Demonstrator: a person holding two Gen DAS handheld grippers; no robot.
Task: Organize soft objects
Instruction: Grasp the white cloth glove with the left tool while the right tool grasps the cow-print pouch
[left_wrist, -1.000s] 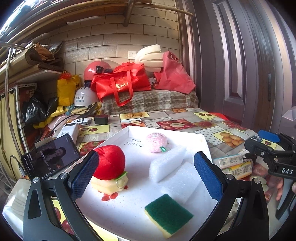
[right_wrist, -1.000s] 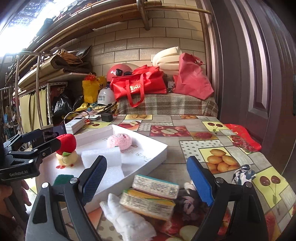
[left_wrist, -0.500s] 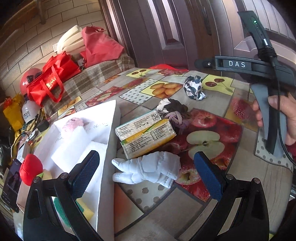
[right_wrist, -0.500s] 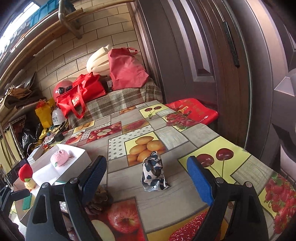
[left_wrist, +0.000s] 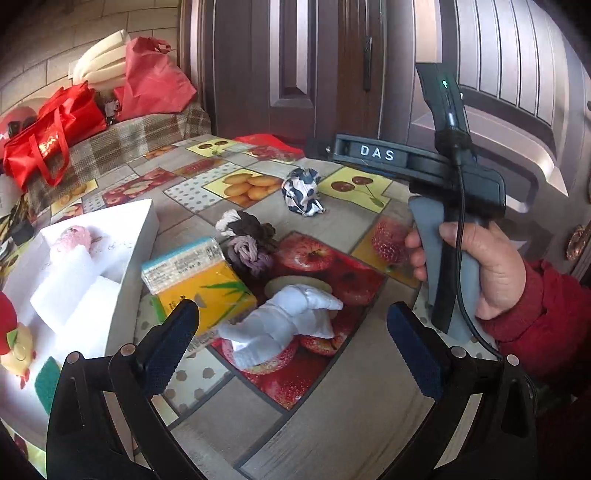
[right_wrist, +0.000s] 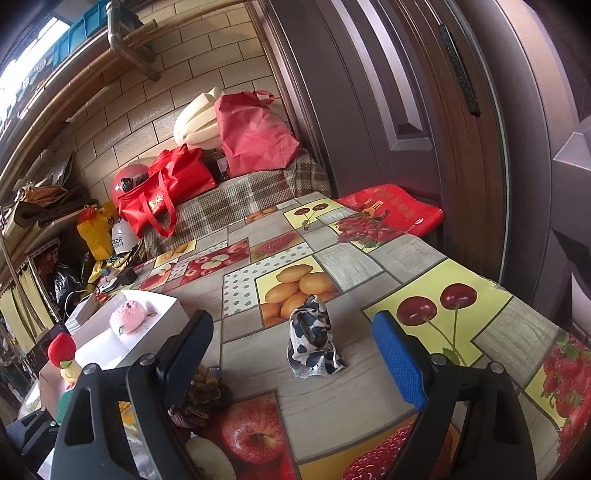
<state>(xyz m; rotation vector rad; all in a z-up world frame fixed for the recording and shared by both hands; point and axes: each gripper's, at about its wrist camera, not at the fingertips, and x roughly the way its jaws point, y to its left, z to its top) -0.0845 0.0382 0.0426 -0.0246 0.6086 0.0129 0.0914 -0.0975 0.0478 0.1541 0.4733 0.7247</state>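
White fabric, a small stuffed figure (left_wrist: 284, 325), lies on the fruit-print tablecloth (left_wrist: 332, 413) between my left gripper's (left_wrist: 291, 354) spread, empty jaws. My right gripper (right_wrist: 291, 354) also gapes empty, a cow-print cloth bundle (right_wrist: 312, 341) ahead between its fingers.

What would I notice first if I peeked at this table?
Probably the bright fruit-picture tablecloth covering the whole table. A black-and-white spotted cloth bundle stands alone in the middle, right ahead of the open right tongs. Nearer the left tongs, a white plush toy lies beside a yellow tissue pack and the white tray.
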